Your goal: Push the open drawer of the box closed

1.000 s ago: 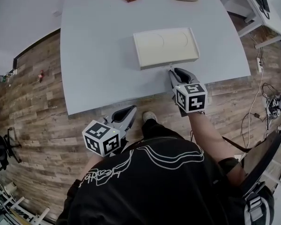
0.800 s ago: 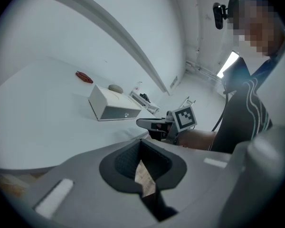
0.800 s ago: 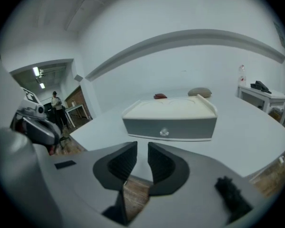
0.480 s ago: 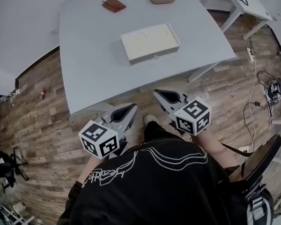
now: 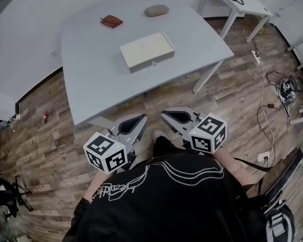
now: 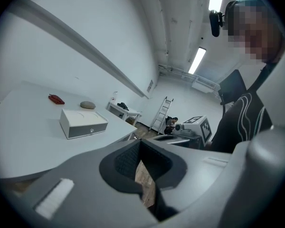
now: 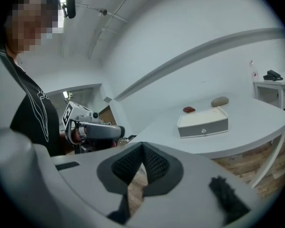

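While held at the person's waist, left gripper [image 5: 141,117] and right gripper [image 5: 164,114] both closed tight, empty, cream rectangular box [image 5: 144,48] well ahead of them on pale grey table [image 5: 91,84], grey drawer [image 5: 152,62] flush

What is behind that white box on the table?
Beyond the white box, on the table, lie a small reddish-brown thing and a grey-brown stone-like lump, both apart from it. The box's back face is hidden.
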A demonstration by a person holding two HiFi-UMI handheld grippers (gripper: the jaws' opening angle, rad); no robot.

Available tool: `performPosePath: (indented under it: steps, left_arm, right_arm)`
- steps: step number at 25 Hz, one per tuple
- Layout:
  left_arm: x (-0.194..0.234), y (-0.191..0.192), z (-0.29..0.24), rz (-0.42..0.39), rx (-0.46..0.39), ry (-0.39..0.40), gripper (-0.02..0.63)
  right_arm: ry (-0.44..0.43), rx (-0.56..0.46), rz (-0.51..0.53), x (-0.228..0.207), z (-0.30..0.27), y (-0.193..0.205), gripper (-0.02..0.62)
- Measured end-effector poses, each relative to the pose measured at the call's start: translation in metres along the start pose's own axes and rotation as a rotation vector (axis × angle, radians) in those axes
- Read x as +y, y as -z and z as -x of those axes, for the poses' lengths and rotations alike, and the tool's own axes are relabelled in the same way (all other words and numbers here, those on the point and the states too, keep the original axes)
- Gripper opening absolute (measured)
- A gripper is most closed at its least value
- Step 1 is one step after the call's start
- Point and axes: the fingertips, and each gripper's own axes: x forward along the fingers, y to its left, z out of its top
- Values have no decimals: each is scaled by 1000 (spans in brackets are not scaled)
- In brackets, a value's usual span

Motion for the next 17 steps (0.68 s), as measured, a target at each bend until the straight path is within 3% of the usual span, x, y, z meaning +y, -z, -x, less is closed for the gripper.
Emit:
performPosePath:
  steps: [17]
  left_arm:
    - [-11, 4, 5, -17, 13, 5, 8]
  right_arm:
    - [-9, -28, -39, 9, 6, 2, 8]
